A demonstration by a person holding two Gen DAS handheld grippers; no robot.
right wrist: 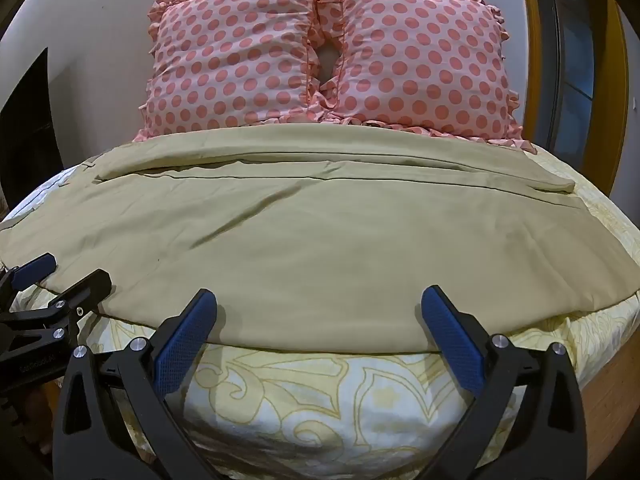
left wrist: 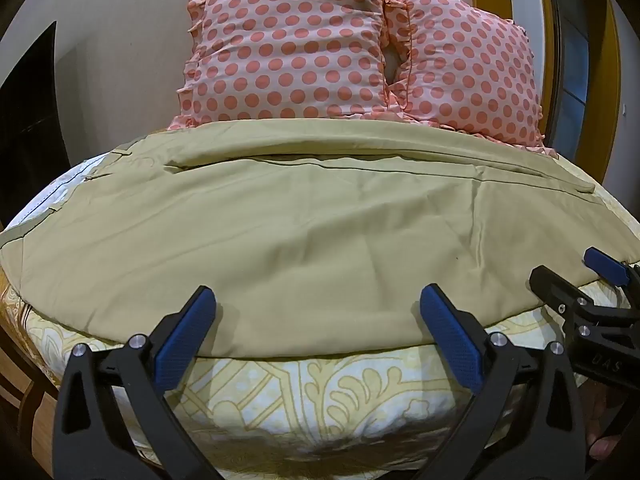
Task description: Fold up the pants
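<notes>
Khaki pants (left wrist: 304, 232) lie spread flat across the bed, waistband to the left, one leg folded over the other with a seam running along the far side; they also show in the right wrist view (right wrist: 320, 240). My left gripper (left wrist: 318, 300) is open and empty, its blue pads just over the pants' near edge. My right gripper (right wrist: 319, 302) is open and empty, also at the near edge. The right gripper shows at the right in the left wrist view (left wrist: 576, 276); the left gripper shows at the left in the right wrist view (right wrist: 72, 272).
The bed has a white sheet with a yellow pattern (left wrist: 320, 396). Two pink polka-dot pillows (left wrist: 288, 44) (right wrist: 424, 60) stand against the wall behind the pants. A wooden bed frame edge (right wrist: 612, 368) is at the right.
</notes>
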